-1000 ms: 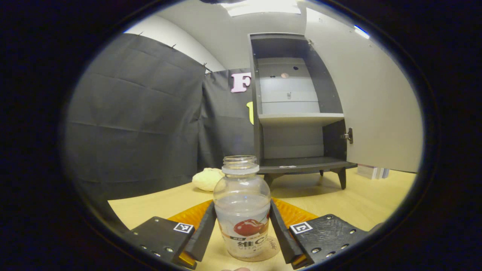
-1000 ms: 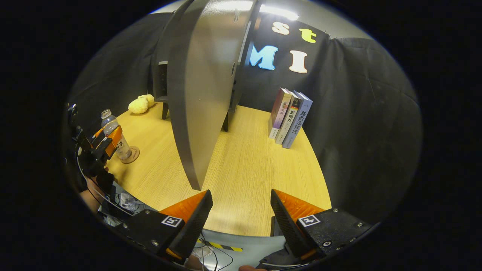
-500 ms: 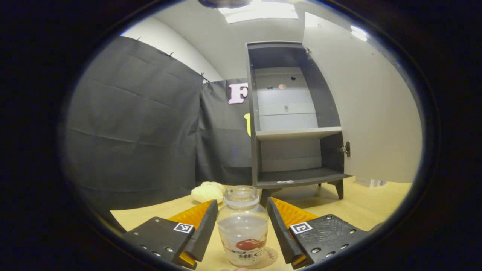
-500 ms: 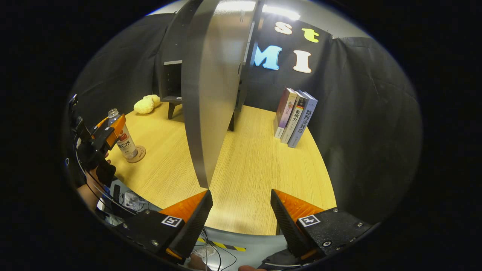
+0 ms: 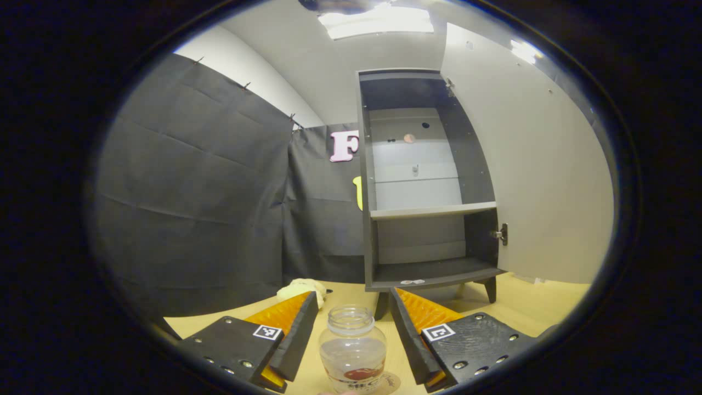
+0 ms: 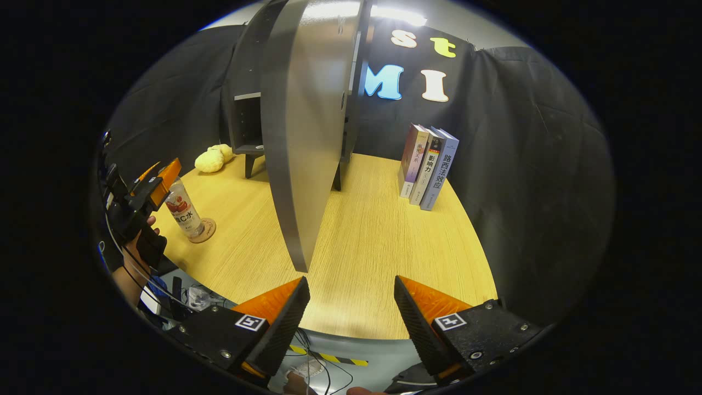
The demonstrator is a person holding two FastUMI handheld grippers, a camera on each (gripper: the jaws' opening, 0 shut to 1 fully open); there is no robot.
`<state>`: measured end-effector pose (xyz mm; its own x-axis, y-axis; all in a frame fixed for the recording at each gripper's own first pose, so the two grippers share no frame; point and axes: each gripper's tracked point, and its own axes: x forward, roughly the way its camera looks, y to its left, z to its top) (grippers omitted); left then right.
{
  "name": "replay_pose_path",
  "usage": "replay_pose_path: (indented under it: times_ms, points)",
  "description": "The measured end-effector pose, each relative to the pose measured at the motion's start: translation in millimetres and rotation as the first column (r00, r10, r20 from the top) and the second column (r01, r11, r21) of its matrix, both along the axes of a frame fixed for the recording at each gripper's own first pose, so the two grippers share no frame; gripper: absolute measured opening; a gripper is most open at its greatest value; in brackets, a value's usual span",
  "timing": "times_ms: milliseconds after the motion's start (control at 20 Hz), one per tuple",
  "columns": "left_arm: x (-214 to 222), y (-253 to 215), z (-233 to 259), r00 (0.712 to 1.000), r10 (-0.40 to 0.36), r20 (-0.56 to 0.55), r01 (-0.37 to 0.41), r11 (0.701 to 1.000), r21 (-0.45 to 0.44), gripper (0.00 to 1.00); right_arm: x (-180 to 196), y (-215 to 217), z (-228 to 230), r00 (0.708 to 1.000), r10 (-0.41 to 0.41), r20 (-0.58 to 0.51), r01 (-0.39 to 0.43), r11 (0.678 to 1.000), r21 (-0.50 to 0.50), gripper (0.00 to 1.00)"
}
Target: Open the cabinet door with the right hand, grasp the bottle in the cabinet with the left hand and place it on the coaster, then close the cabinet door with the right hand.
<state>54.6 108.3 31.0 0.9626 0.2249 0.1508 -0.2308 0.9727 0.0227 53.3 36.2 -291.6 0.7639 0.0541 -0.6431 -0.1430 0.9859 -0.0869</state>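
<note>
A clear bottle (image 5: 352,351) with a red fruit label and no cap stands upright on a round coaster (image 5: 392,379) on the wooden table. My left gripper (image 5: 354,296) is open, held above and behind the bottle, its fingers clear of it. The dark cabinet (image 5: 421,181) stands ahead with its pale door (image 5: 537,164) swung wide and bare shelves. In the right gripper view, my right gripper (image 6: 351,282) is open near the table's front edge, just short of the door (image 6: 304,137) edge. That view has the bottle (image 6: 184,211), coaster (image 6: 204,234) and left gripper (image 6: 148,186) at the left.
Three books (image 6: 430,167) stand upright at the back right of the table (image 6: 378,247). A yellow plush toy (image 6: 215,158) lies by the cabinet's left leg. Cables hang below the table's front edge. A hand (image 6: 143,244) holds the left gripper.
My left gripper has drawn back and up from the bottle, which stays standing on the coaster. The right gripper view has shifted only slightly; the door stays open.
</note>
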Motion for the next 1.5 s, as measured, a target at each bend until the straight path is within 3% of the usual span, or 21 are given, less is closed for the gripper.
replay_pose_path:
  times_ms: [350, 450, 650, 850, 1050, 1100, 1150, 1500]
  points:
    - [-15, -2, 76, 0.999, -0.015, 0.050, 0.016, 1.000, -0.010, 0.77, 5, -8, 6, 0.998, -0.043, 0.037, 0.043, 0.999, 0.014, 0.96]
    - [-17, -12, 98, 0.997, -0.056, 0.060, 0.056, 0.998, 0.003, 0.77, 7, -9, 11, 0.997, -0.061, 0.049, 0.059, 0.998, 0.037, 0.96]
    - [-18, -19, 123, 0.997, -0.072, -0.029, 0.074, 0.993, 0.090, 0.77, 15, -22, 30, 0.988, -0.125, 0.090, 0.118, 0.989, 0.086, 0.95]
    - [-22, -43, 158, 0.990, -0.110, -0.088, 0.124, 0.976, 0.178, 0.80, 31, -50, 73, 0.962, -0.212, 0.170, 0.191, 0.973, 0.131, 0.96]
    - [-16, -74, 200, 0.975, -0.203, -0.084, 0.217, 0.954, 0.208, 0.78, 45, -77, 125, 0.925, -0.268, 0.270, 0.234, 0.960, 0.152, 0.95]
    - [-14, -74, 214, 0.978, -0.199, -0.057, 0.207, 0.953, 0.222, 0.78, 49, -79, 138, 0.915, -0.280, 0.289, 0.241, 0.956, 0.164, 0.96]
    - [-14, -76, 227, 0.977, -0.208, -0.036, 0.211, 0.950, 0.231, 0.87, 53, -80, 149, 0.907, -0.289, 0.305, 0.244, 0.953, 0.178, 0.96]
    - [-16, -77, 262, 0.962, -0.272, -0.002, 0.269, 0.951, 0.152, 0.88, 78, -50, 213, 0.874, -0.243, 0.420, 0.177, 0.966, 0.190, 0.95]
